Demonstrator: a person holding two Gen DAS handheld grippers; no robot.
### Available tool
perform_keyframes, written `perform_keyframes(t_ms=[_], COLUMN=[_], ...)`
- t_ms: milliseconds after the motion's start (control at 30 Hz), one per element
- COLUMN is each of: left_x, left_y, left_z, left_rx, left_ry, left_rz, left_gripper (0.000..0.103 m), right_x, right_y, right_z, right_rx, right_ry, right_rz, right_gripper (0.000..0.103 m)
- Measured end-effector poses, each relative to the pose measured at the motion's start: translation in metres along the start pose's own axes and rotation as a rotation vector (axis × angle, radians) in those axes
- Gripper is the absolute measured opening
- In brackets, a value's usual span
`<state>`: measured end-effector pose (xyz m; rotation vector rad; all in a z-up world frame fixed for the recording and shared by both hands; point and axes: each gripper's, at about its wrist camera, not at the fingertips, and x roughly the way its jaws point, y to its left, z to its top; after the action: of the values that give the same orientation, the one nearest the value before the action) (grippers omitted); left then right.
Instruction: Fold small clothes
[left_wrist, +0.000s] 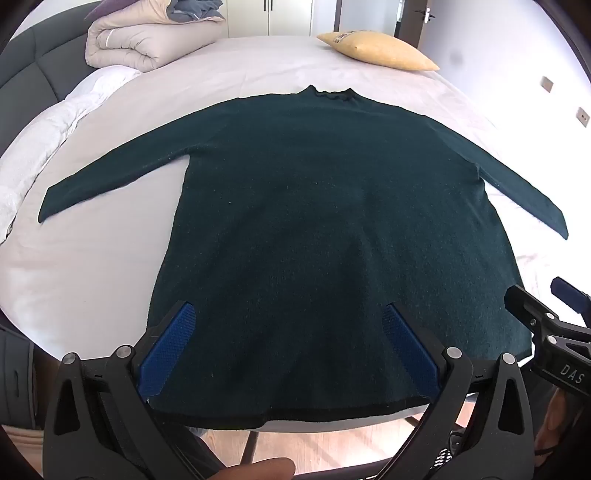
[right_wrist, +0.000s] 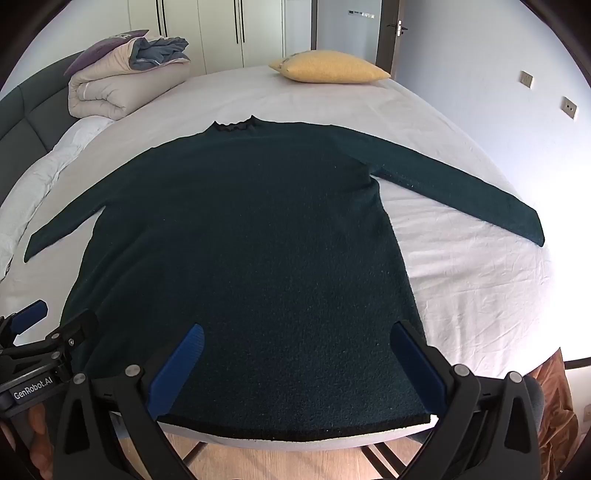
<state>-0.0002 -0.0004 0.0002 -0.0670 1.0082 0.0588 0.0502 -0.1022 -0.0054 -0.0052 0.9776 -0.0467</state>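
A dark green long-sleeved sweater (left_wrist: 325, 206) (right_wrist: 243, 236) lies flat on the white bed, collar at the far end, both sleeves spread out to the sides, hem at the near edge. My left gripper (left_wrist: 290, 314) hovers open above the hem's left part, blue pads wide apart, nothing between them. My right gripper (right_wrist: 299, 334) is open too, over the hem's right part near its corner. Each gripper shows at the edge of the other's view: the right gripper (left_wrist: 554, 325) and the left gripper (right_wrist: 40, 332).
The white sheet of the bed (left_wrist: 92, 266) (right_wrist: 480, 288) surrounds the sweater. A rolled beige duvet (left_wrist: 144, 40) (right_wrist: 118, 85) and a yellow pillow (left_wrist: 380, 50) (right_wrist: 328, 66) lie at the far end. A grey headboard (left_wrist: 29, 74) runs along the left. Wooden floor (right_wrist: 280, 461) shows below the bed edge.
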Motion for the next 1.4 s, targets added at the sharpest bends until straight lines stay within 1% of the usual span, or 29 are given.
perform_keyframes(t_ms=[1400], left_x=[0.0024], left_y=[0.0026], left_z=[-0.0017], left_rx=[-0.012], left_ry=[0.007], left_rz=[-0.009], left_gripper=[0.103], right_x=[0.0027], right_y=[0.0030], right_z=[-0.0032], right_rx=[0.003], right_ry=[0.003], right_rz=[0.004], right_gripper=[0.103])
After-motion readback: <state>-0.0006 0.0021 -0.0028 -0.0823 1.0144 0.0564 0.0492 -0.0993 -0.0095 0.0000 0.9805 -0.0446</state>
